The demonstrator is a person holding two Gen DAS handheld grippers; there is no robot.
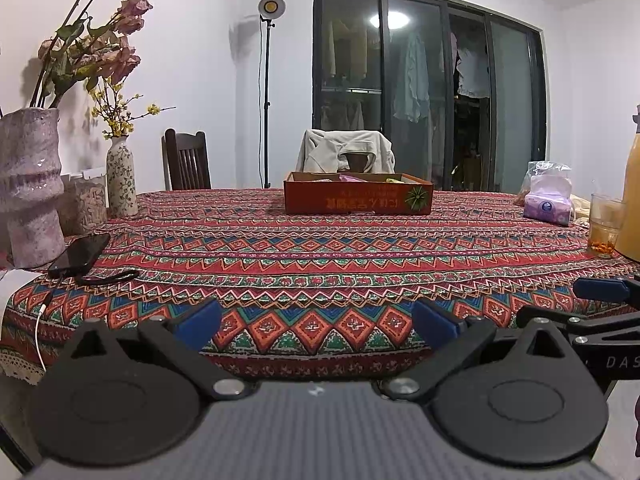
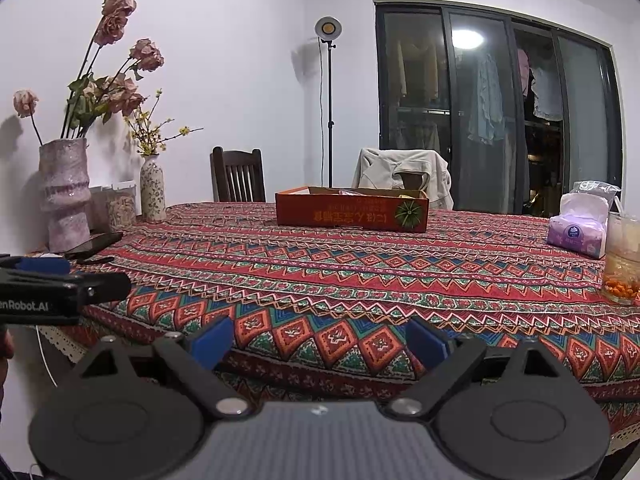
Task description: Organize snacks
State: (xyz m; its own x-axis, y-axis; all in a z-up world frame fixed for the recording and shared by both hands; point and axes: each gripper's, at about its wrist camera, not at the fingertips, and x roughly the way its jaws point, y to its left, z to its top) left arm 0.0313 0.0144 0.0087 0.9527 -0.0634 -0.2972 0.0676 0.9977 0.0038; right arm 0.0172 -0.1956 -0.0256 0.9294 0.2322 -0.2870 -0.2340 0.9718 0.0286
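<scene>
Jaws apart; box (image 1: 358,198) broadside, crosswise.

Both views are evenly and fairly brightly lit by indoor light. A round ceiling light glares as a white reflection (image 1: 389,20) in the dark glass doors (image 1: 428,92) — the same bright spot shows in the right wrist view. The flowers (image 1: 100,44) cast soft grey shadows on the white wall beside them. Fisheye distortion bows the door frame and the table (image 1: 320,248) edge, and black vignetting cuts the corners. Focus is sharp throughout — no motion blur.
</scene>
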